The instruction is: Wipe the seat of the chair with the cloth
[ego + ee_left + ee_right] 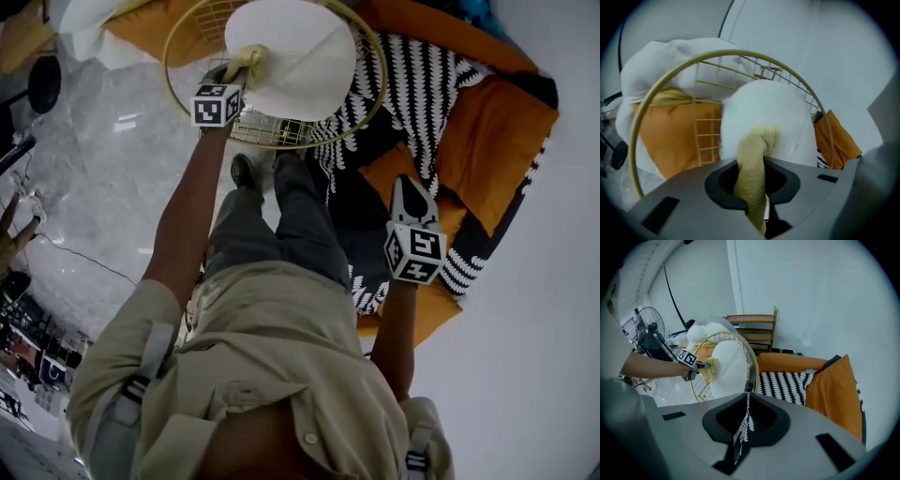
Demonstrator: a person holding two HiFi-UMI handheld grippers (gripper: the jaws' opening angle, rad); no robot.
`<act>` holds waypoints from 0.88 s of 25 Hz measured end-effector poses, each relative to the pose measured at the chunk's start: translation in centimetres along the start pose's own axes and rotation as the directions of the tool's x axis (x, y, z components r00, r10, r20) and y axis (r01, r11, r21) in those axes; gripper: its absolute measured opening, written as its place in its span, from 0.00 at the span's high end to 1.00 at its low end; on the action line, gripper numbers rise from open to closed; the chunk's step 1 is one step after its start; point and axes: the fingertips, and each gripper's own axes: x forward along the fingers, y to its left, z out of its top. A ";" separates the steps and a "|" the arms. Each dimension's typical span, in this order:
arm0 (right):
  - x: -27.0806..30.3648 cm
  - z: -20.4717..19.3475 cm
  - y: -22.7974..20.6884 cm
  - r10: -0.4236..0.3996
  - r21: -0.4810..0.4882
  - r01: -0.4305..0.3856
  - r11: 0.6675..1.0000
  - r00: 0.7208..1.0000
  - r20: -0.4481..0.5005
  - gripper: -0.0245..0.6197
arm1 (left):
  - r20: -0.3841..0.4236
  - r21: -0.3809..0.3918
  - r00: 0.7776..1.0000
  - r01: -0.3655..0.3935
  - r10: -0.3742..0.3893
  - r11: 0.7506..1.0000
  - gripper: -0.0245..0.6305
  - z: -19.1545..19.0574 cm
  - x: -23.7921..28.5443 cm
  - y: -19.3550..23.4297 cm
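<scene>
The left gripper (240, 71) reaches over the near edge of the chair (272, 133) — a round, gold wire hoop — and its jaws are clamped on the yellow cloth (249, 58). The cloth is bunched into a thick rope, not spread flat. I'd say it is gripped that way so a firm wad sticks out beyond the jaws to rub with. Its long axis runs straight along the jaws and away from the person. The free end points at the white seat (305, 52) inside the hoop and butts against the pad near its edge on the person's side. The tail end hangs back through the jaws toward the hand.

The right gripper (410, 187) sits well to the right of the chair, closer to the person's body. Its jaws are shut on a thin fold of the black-and-white throw (422, 84), which lies beside the hoop over the orange cushions (492, 141). My guess is that it pinches the throw to hold it clear of the chair while the other hand wipes — though it could simply be parked there.
</scene>
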 end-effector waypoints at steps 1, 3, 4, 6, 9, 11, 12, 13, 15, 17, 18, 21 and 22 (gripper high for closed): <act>0.2 0.2 0.2 0.004 -0.005 -0.004 1.000 1.000 -0.001 0.92 | 0.009 -0.018 0.999 -0.035 0.035 0.999 0.85 0.1 -0.7 1.7; 0.5 0.5 0.5 0.011 -0.016 -0.012 1.000 1.000 -0.004 0.92 | 0.024 -0.036 0.997 -0.074 0.075 0.997 0.85 0.2 -1.6 3.7; 0.6 0.6 0.6 0.014 -0.021 -0.014 1.000 1.000 -0.006 0.92 | 0.028 -0.039 0.996 -0.080 0.081 0.996 0.85 0.2 -1.8 4.0; 0.8 0.8 0.8 0.018 -0.027 -0.018 0.999 1.000 -0.008 0.92 | 0.033 -0.047 0.996 -0.077 0.079 0.996 0.85 0.1 -1.7 3.8; 0.7 0.8 0.5 0.014 -0.027 -0.014 1.000 1.000 -0.009 0.92 | 0.027 -0.057 0.998 -0.058 0.060 0.997 0.85 -0.3 -1.0 2.3; 0.6 0.5 0.1 0.006 -0.019 -0.006 1.000 1.000 -0.012 0.92 | 0.017 -0.059 0.999 -0.033 0.034 0.998 0.85 -0.8 -0.2 0.5; 0.6 0.3 -0.1 0.002 -0.013 -0.002 1.000 1.000 -0.014 0.92 | 0.010 -0.059 1.000 -0.013 0.014 0.998 0.85 -1.0 0.4 -0.7; 0.6 0.1 -0.2 -0.001 -0.006 0.001 1.000 1.000 -0.017 0.92 | 0.001 -0.058 1.000 0.016 -0.016 0.998 0.85 -1.2 1.1 -2.2; 0.5 -0.6 -0.5 -0.007 0.007 0.007 1.000 1.000 -0.025 0.92 | -0.028 -0.049 0.995 0.095 -0.096 0.994 0.85 -1.8 2.6 -6.0; 0.4 -1.4 -0.9 -0.016 0.024 0.017 1.000 0.999 -0.033 0.92 | -0.061 -0.017 0.980 0.187 -0.188 0.982 0.85 -2.4 4.2 -10.8; 0.3 -1.8 -1.2 -0.022 0.033 0.023 0.999 0.999 -0.038 0.92 | -0.076 0.000 0.969 0.235 -0.234 0.972 0.85 -2.6 4.9 -13.3; -0.2 -2.9 -2.0 -0.040 0.056 0.042 0.998 0.998 -0.048 0.92 | -0.110 0.010 0.928 0.360 -0.357 0.933 0.85 -3.0 6.3 -20.0; -0.3 -3.2 -2.2 -0.044 0.062 0.047 0.997 0.998 -0.050 0.92 | -0.119 0.007 0.915 0.389 -0.385 0.921 0.85 -3.2 6.6 -21.6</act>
